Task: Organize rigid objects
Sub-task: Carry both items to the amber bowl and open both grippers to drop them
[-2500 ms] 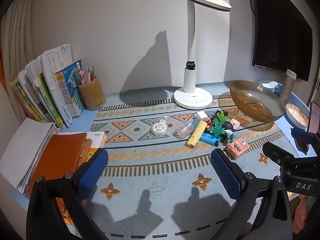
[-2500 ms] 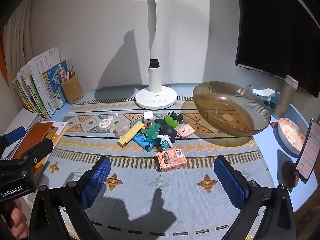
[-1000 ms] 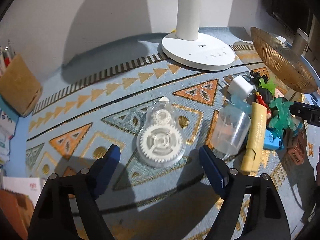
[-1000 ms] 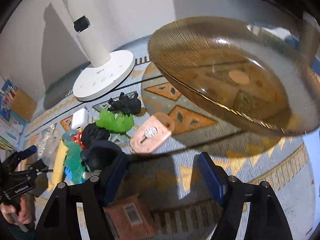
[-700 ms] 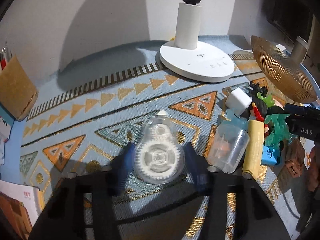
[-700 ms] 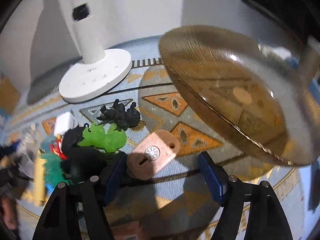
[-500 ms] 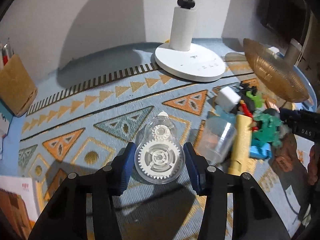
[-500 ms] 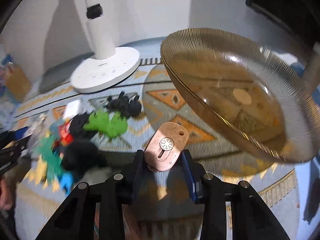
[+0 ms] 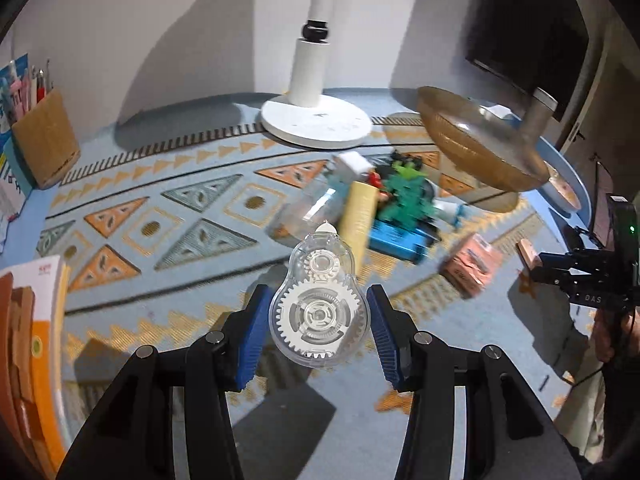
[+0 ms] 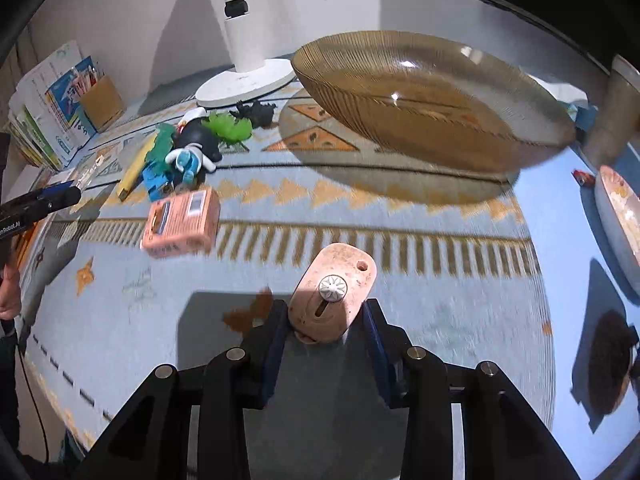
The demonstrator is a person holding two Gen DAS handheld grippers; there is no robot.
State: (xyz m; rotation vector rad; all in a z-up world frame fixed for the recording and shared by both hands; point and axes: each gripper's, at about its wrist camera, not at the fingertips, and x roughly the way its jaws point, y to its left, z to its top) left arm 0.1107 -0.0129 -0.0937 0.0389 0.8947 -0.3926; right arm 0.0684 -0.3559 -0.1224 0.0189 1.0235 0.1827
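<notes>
My left gripper [image 9: 316, 298] is shut on a clear correction-tape dispenser [image 9: 318, 312] with white gears, held above the patterned mat [image 9: 168, 208]. A pink oval gadget [image 10: 334, 288] with a white dial sits between the pads of my right gripper [image 10: 325, 312]; the pads touch its sides while the jaws are opening slightly. It hangs over the mat's near edge. The left wrist view shows the right gripper [image 9: 532, 264] at far right, pink gadget [image 9: 527, 254] at its tip. The toy pile [image 10: 188, 148] lies left of the amber glass bowl [image 10: 420, 92].
A pink box [image 10: 182, 222] lies on the mat near the pile. The white lamp base [image 9: 316, 124] stands at the back, a pen holder [image 9: 44, 136] and books [image 9: 24, 340] at left. A small plate [image 10: 620, 216] and a phone [image 9: 616, 220] sit at right.
Both grippers closed on their objects and lifted them. The left carried the dispenser right, toward the pile. The right drew the pink gadget back from the pile to the mat's near edge.
</notes>
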